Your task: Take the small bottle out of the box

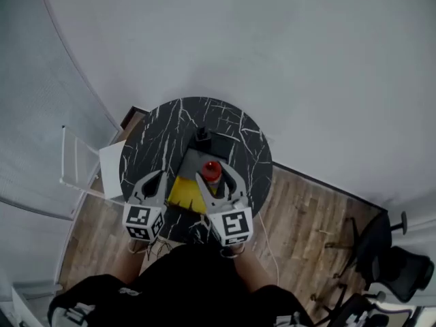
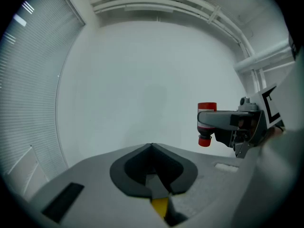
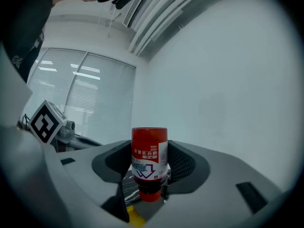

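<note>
The small red bottle (image 1: 211, 171) with a white label hangs cap-down above the table, and my right gripper (image 1: 213, 174) is shut on it. The right gripper view shows both pads pressed against the bottle (image 3: 149, 160). Below and to the left is the box (image 1: 184, 191), yellow inside with black flaps, on the round black marble table (image 1: 170, 135). My left gripper (image 1: 155, 181) sits at the box's left edge, its jaws together. Yellow box (image 2: 160, 205) shows under the left gripper (image 2: 152, 148). Off to the side, that view shows the bottle (image 2: 207, 108) held in the right gripper (image 2: 213, 120).
A black object (image 1: 204, 138) lies on the table behind the box. A white stand (image 1: 112, 169) and a clear chair (image 1: 71, 162) stand left of the table. Dark office chairs (image 1: 402, 264) stand on the wooden floor at lower right. A pale wall lies beyond the table.
</note>
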Tool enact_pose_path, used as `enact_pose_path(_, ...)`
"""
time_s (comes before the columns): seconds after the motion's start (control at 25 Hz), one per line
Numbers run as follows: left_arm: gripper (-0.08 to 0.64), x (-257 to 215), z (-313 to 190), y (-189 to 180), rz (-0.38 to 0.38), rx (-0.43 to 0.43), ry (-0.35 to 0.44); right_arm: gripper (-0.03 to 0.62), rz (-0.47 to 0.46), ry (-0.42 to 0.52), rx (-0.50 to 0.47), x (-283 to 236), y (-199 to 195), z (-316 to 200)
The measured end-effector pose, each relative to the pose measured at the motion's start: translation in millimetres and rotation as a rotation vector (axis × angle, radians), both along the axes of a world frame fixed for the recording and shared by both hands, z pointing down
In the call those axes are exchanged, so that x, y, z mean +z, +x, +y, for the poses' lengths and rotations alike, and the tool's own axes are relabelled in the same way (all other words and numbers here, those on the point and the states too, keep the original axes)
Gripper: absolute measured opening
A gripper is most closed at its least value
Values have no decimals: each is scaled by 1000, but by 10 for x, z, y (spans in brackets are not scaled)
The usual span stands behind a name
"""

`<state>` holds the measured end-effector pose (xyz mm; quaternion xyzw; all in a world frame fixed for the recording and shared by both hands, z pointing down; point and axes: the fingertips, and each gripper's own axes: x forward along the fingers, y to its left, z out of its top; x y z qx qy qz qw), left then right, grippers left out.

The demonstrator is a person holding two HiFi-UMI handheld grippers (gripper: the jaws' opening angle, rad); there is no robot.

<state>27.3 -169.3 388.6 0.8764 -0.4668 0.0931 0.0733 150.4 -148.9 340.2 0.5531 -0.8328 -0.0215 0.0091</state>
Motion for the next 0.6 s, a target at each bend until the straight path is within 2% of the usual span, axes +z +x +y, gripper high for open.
enact_pose_path(0.2, -2, -283, 23, -2, 46, -16, 52, 213, -9, 22, -4, -180, 22, 34)
enact_pose_path(0.6, -2, -442, 36, -106, 36, -38, 97, 213, -5, 70, -23, -333, -82, 99)
